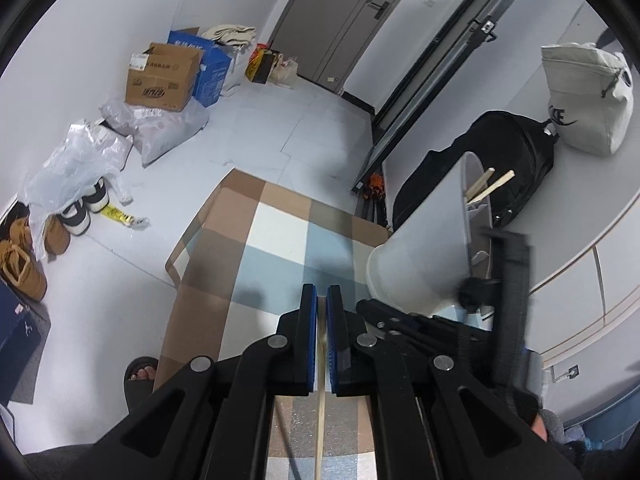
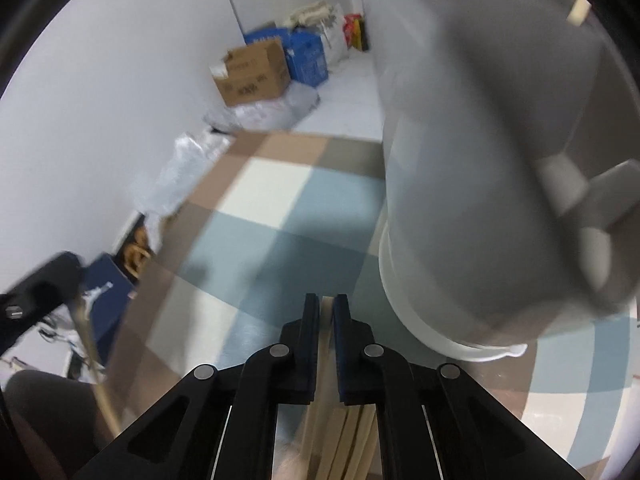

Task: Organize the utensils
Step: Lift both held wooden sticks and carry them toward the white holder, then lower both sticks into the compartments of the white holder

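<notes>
The left gripper is clamped on a thin pale wooden chopstick, the right gripper nips pale wooden chopsticks, with the grey plastic utensil holder just right of it.

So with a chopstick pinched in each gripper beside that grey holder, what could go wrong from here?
The left gripper holds one thin chopstick; it could pivot or slip. The right gripper sits close to the utensil holder and might knock it. Loose chopsticks under it could roll off the checked table.
</notes>
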### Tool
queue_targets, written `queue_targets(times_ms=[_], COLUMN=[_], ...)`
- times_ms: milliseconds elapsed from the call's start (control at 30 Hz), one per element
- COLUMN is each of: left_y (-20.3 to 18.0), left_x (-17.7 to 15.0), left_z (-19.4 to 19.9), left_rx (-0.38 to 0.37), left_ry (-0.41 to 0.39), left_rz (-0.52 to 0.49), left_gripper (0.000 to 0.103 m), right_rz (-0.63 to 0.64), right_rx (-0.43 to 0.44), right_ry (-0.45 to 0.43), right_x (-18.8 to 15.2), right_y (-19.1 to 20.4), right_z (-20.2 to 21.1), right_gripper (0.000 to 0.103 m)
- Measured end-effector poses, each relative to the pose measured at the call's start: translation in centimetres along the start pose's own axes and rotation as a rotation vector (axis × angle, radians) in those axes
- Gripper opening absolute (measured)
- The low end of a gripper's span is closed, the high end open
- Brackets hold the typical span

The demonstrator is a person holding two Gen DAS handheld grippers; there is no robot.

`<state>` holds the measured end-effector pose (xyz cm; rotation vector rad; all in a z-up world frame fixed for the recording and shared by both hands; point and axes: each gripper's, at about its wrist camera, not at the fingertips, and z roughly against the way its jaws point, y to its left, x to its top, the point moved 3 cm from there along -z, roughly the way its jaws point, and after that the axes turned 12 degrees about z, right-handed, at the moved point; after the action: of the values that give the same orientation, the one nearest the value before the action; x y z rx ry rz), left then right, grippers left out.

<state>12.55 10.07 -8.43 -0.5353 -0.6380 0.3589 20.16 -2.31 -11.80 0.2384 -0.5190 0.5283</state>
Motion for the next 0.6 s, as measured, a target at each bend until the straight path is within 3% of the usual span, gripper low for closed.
queue_targets(times_ms=[167,600], left_y=[-1.5,-9.3], left_x=[0.1,0.9], left_z=[1.1,5.6], left_rx=[-0.016,-0.070], left_ry=[-0.016,-0.095], left_rz=[-0.031,-0.209], left_gripper=[0.001,0.001], right_rz=[-0.050,-0.076], right_rx=[0.061,0.093], right_ry=[-0.180,-0.415], right_x=[0.2,-1.3], right_y=[-0.9,-3.9], right_z=[6.6,17.4], right_gripper=[0.006,0.005])
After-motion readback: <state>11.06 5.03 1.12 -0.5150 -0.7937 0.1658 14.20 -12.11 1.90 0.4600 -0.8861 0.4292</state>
